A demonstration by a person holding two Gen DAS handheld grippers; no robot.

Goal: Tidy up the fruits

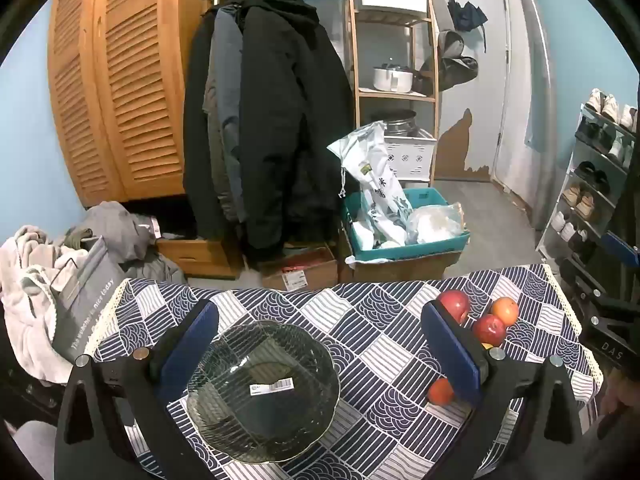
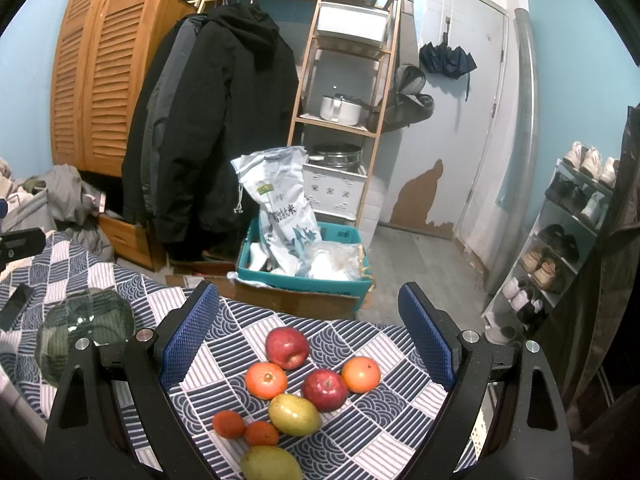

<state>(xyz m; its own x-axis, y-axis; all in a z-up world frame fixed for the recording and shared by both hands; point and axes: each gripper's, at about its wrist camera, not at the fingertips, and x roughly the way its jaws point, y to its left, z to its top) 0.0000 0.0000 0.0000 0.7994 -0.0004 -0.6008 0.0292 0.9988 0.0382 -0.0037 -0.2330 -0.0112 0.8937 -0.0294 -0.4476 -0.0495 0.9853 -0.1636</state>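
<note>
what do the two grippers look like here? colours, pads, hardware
Both match. The left gripper and the right gripper each have a black angular frame with triangular cut-outs, two fingers faced with blue diamond-textured pads, and round silver bolt heads at the pivots. No cables, and no sleeve clearly shows.

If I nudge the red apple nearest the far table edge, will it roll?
Probably: the far red apple is round and sits loose on the flat tablecloth. It likely feels firm and fairly heavy. Its glossy skin may slip against the right tongs, which stand open.
</note>
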